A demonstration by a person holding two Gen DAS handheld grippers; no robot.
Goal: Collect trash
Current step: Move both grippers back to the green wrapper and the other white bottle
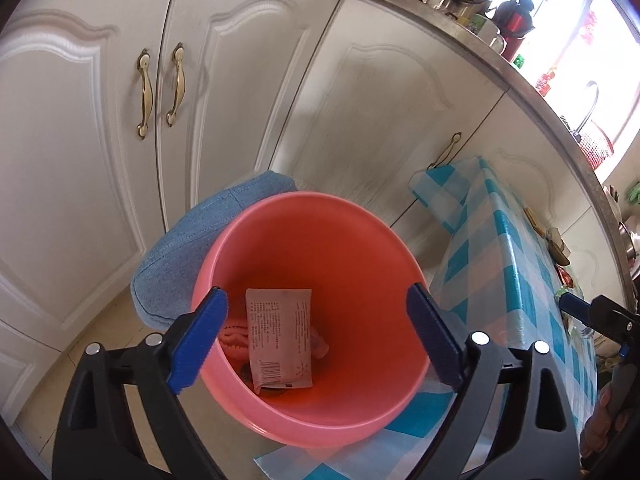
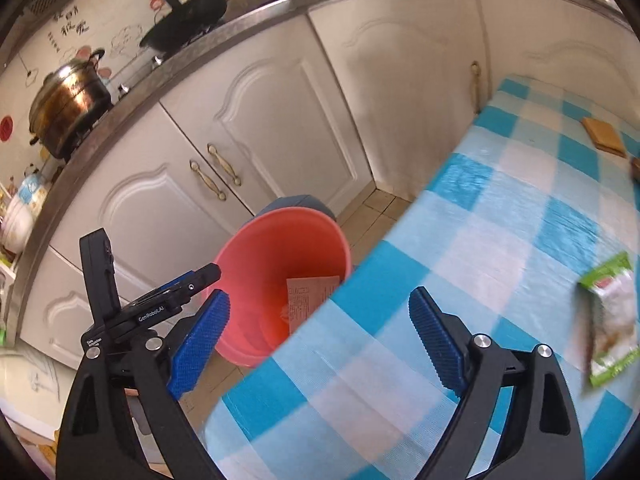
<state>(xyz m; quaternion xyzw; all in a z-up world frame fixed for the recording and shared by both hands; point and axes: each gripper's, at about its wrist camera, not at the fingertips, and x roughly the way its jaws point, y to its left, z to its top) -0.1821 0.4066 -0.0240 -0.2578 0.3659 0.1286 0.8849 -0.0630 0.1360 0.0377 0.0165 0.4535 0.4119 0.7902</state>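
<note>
- Left wrist view: left gripper (image 1: 316, 336) spread wide over the pink bin (image 1: 312, 320), nothing between the pads.
- Pale wrapper (image 1: 280, 340) with barcode lies inside the bin, on other pinkish scraps.
- Bin stands on the floor beside the blue-checked tablecloth (image 1: 516, 256), blue cushion (image 1: 188, 256) behind it.
- Right wrist view: right gripper (image 2: 320, 336) released, empty, above the table edge.
- Green snack packet (image 2: 612, 320) lies on the cloth, right of that gripper, blurred.
</note>
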